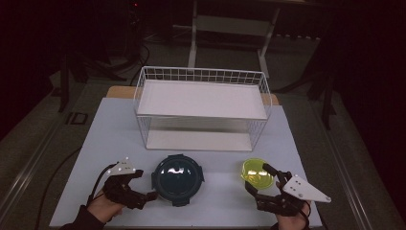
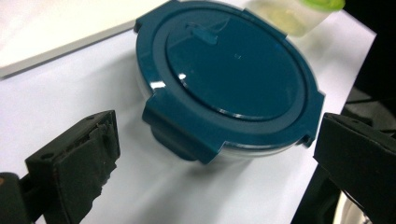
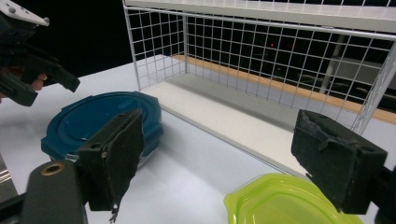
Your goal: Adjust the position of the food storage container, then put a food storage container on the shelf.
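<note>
Claws spread: blue container [image 1: 177, 178] just beside left claw [image 1: 141, 184], green container [image 1: 257, 172] between right claw's [image 1: 262, 178] jaws.

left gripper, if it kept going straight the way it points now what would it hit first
Most likely the round blue-lidded container: it sits dead ahead between the open jaws of the left gripper, its near latch tab closest. The gap to it is hard to judge.

We see the right gripper [image 3: 219, 158] with its 2 black jaws spread wide; the lime-lidded container [image 3: 285, 203] lies low between them; the blue-lidded container [image 3: 100, 119] sits further left, near the white wire rack [image 3: 261, 60]; the left gripper [image 3: 35, 74] hovers beyond it.
</note>
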Demonstrator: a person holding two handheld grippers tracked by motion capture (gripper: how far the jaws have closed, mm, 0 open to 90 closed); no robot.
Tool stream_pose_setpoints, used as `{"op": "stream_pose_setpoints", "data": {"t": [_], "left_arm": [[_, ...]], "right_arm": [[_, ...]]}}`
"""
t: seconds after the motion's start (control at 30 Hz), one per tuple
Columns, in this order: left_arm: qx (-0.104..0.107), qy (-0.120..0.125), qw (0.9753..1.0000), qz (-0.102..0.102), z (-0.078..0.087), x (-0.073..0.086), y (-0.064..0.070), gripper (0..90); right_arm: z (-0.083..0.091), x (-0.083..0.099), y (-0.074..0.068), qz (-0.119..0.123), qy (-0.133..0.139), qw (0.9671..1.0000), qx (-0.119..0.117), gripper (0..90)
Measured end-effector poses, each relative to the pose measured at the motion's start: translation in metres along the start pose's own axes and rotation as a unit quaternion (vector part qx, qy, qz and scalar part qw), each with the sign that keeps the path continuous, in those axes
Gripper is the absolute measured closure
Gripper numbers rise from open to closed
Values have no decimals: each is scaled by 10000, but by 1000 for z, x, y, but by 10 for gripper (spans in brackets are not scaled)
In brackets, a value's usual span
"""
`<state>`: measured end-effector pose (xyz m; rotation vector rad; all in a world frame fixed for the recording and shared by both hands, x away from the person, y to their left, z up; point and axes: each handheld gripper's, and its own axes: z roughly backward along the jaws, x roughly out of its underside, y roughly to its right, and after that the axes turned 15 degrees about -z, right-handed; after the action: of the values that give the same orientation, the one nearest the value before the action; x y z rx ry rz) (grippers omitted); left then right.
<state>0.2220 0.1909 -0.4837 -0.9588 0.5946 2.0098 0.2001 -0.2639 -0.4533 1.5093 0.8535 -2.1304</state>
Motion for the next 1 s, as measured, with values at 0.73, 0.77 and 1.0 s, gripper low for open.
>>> {"op": "stream_pose_setpoints", "data": {"t": [0.73,0.77,1.0], "left_arm": [[0,301,9891,1445,-5,11,-26,29],[39,280,9880,1520,-6,13,-26,29],[400,249,9725,2279,-16,23,-33,50]], "right_arm": [[-2,0,-5,158,-45,9999,-32,164],[-2,0,-5,178,-36,9998,-37,165],[-2,-1,-12,304,-16,9995,-131,167]]}}
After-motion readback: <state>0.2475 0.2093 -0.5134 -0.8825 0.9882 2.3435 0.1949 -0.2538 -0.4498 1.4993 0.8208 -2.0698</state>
